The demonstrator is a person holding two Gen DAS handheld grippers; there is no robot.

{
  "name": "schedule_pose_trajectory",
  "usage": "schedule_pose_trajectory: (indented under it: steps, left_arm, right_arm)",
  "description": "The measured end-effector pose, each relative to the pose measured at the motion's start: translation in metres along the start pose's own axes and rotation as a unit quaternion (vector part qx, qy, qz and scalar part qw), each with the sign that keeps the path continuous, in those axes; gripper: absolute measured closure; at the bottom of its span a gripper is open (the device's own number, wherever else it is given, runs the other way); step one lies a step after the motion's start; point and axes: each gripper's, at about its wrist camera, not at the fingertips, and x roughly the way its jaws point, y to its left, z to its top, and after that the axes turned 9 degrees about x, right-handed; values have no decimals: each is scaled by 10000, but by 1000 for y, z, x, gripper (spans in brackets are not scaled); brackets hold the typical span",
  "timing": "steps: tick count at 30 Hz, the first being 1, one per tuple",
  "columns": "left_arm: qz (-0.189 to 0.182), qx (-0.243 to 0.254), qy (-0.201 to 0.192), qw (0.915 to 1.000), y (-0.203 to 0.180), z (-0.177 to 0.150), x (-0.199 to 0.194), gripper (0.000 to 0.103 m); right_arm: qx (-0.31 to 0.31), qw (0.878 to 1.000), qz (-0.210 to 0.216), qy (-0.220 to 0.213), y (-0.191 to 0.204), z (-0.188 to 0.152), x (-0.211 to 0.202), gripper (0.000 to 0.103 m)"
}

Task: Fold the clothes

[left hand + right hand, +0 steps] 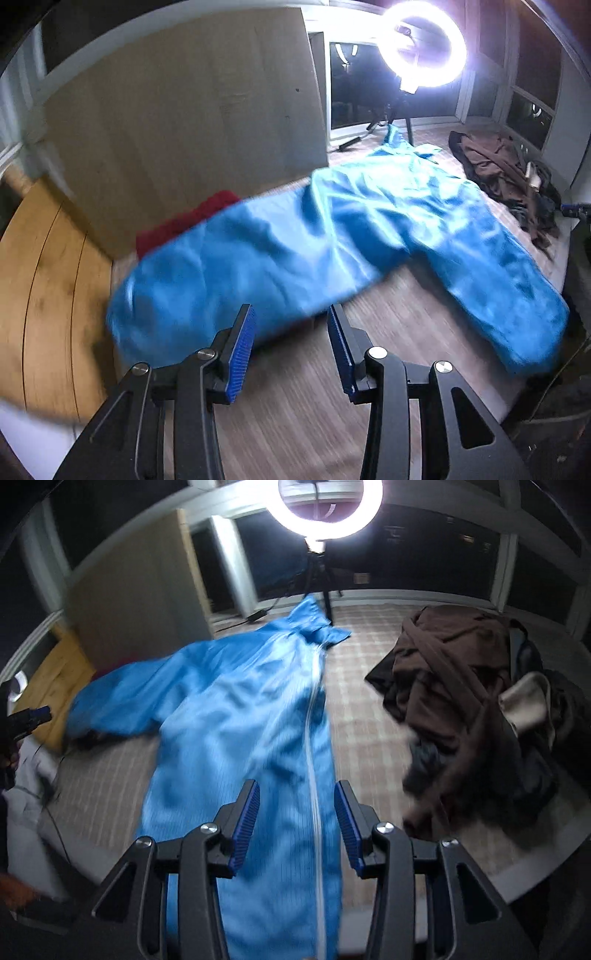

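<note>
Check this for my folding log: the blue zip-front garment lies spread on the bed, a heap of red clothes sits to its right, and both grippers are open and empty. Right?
Not quite. The heap right of the blue garment is brown, as the right wrist view shows. The rest stands: left gripper and right gripper are open and empty.

Glossy, smooth blue cloth jacket [236, 716]; matt brown cloth heap [454, 701]; varnished wood headboard [44, 295]; gripper pads [246, 821] of ribbed blue plastic

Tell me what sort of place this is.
Probably a room in a home, set up for filming: a blue zip-front garment lies spread on a checked bed-like surface, a pile of brown clothes sits beside it, and a lit ring light on a tripod stands before dark windows.
</note>
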Motion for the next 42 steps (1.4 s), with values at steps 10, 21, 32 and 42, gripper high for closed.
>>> schedule_pose_trajectory:
  steps: [10,21,32,42]
  left_arm:
    - [-1518,-150,680,9860,-228,-93,40,56]
    - [-1938,-45,1018,9757,-309,-70,107,63]
    - [-2272,-452,132,9727,-276,6,41,98]
    - [-1349,36,450,9898,-277,3,44,65]
  right_arm:
    - [-779,9889,194,1248,-33,-138,49,45]
    - [-1340,9795,450,1438,-32,-147,66,56]
    - [-177,9619,2651,653,-40,-61,9,98]
    - [-130,9942,-827,675,-114,-61,43,83]
